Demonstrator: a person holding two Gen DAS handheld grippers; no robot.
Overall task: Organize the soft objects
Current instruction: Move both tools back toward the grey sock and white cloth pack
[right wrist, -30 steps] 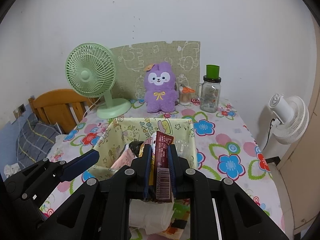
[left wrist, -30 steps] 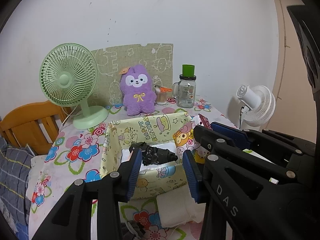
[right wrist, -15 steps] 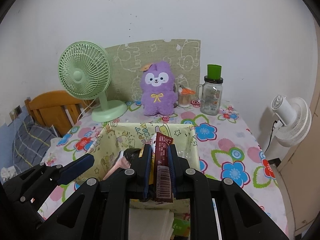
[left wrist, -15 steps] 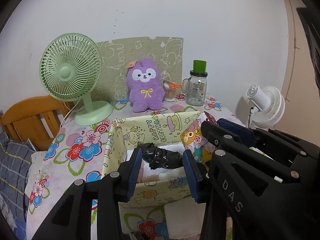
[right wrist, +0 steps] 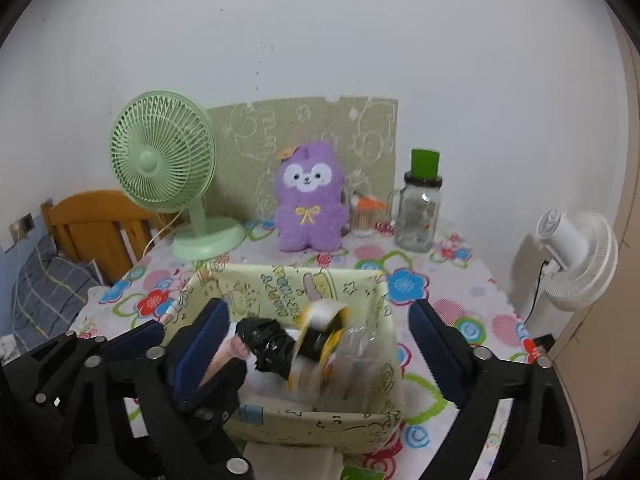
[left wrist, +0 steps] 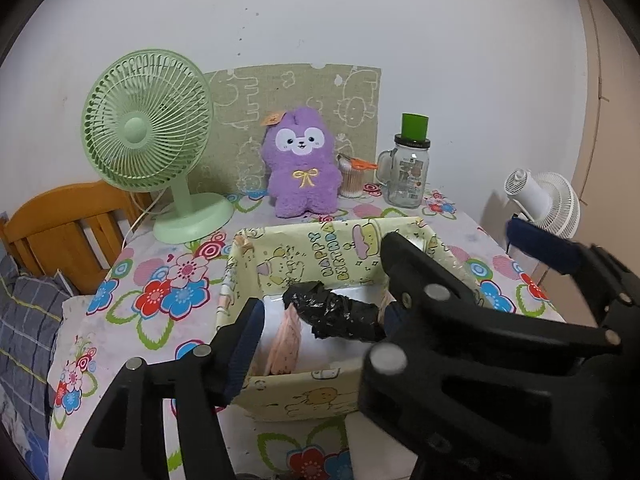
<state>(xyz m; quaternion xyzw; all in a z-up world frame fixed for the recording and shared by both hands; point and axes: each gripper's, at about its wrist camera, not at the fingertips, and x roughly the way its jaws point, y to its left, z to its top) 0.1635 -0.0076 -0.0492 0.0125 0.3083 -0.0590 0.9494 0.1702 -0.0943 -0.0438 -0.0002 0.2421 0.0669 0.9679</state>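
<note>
Black crinkled plastic, a bag roll point(left wrist: 334, 316), lies in the box point(left wrist: 304, 394) with its long axis running across between the left gripper point(left wrist: 320, 326)'s opening jaws, apparently free of the pads. Right gripper point(right wrist: 320, 338), jaws opening wide, grips nothing: a blurred yellow packet point(right wrist: 316, 344) drops between them into the box.

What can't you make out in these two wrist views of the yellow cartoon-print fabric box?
- Blurred yellow and white packet, right wrist view: motion blur hides its print.
- Left gripper's right fingertip, left wrist view: covered by the right gripper's black frame.
- Floor of the yellow cartoon-print fabric box: hidden by the crumpled black plastic bag and near wall.
</note>
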